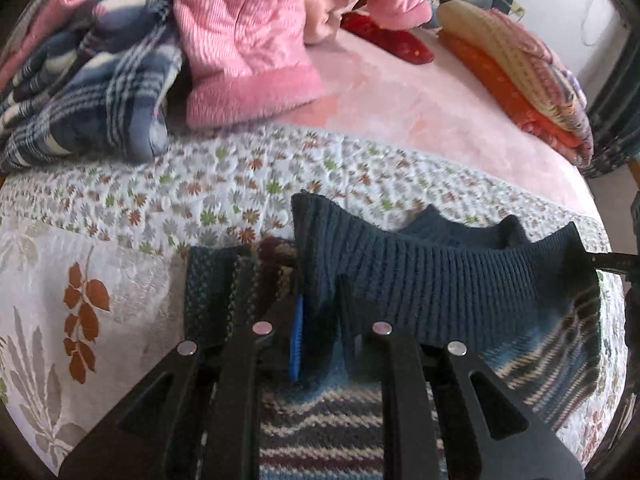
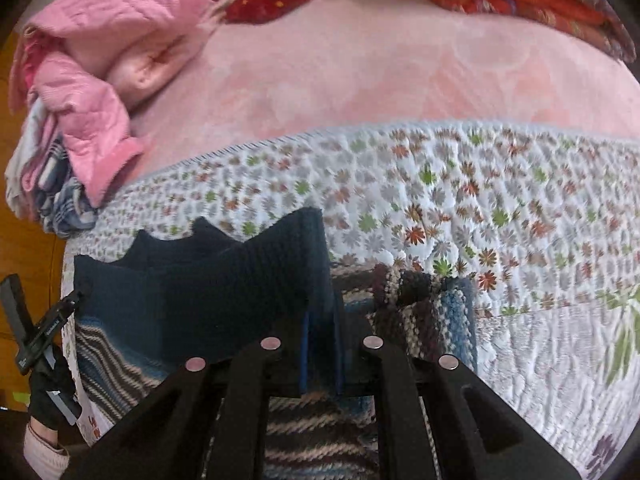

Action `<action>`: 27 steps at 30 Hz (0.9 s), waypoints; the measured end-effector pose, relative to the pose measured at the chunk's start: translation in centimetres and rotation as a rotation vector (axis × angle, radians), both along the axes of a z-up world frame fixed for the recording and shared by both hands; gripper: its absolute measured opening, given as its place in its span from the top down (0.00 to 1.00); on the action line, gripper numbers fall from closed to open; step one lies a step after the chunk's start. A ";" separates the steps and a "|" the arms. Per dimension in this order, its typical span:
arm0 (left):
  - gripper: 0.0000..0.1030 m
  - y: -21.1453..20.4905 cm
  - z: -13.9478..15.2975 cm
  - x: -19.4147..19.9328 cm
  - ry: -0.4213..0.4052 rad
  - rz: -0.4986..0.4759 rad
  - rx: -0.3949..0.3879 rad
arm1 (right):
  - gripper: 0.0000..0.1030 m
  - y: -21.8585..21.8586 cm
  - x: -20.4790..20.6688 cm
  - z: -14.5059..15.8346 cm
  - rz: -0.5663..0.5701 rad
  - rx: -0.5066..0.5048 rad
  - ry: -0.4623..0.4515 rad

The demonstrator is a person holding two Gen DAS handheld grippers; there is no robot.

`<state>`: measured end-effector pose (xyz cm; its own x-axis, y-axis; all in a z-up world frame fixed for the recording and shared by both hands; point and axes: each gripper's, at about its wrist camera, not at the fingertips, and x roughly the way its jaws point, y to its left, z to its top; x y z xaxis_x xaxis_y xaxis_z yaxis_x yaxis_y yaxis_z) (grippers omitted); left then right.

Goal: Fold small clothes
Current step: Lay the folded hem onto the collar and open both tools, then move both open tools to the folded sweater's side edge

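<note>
Two handheld grippers lift the dark blue ribbed hem of a small striped knit sweater (image 1: 420, 280) over a bed.

The left gripper (image 1: 316, 316) has its jaws pinching one corner of the hem, a blue pad showing against the knit; the right gripper (image 2: 320, 344) has its jaws pinching the opposite corner. The ribbed band sags between them, while the striped body lies on the white quilt with a small floral print (image 2: 440, 200). Beyond it, a pink fleece blanket (image 2: 340, 80) carries a heap of pink quilted and blue plaid clothes (image 1: 160, 60) and a stack of folded orange and yellow bedding (image 1: 516, 76). A gloved hand (image 2: 52, 396) holds the left gripper's handle.
</note>
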<state>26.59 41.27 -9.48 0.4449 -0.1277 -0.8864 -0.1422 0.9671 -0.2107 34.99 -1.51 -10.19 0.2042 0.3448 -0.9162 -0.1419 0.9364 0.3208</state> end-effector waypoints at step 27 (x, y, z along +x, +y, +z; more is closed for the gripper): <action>0.33 -2.7 5.5 -10.4 -0.006 -0.045 -0.090 | 0.42 -6.8 -13.4 3.8 0.068 -0.085 -0.010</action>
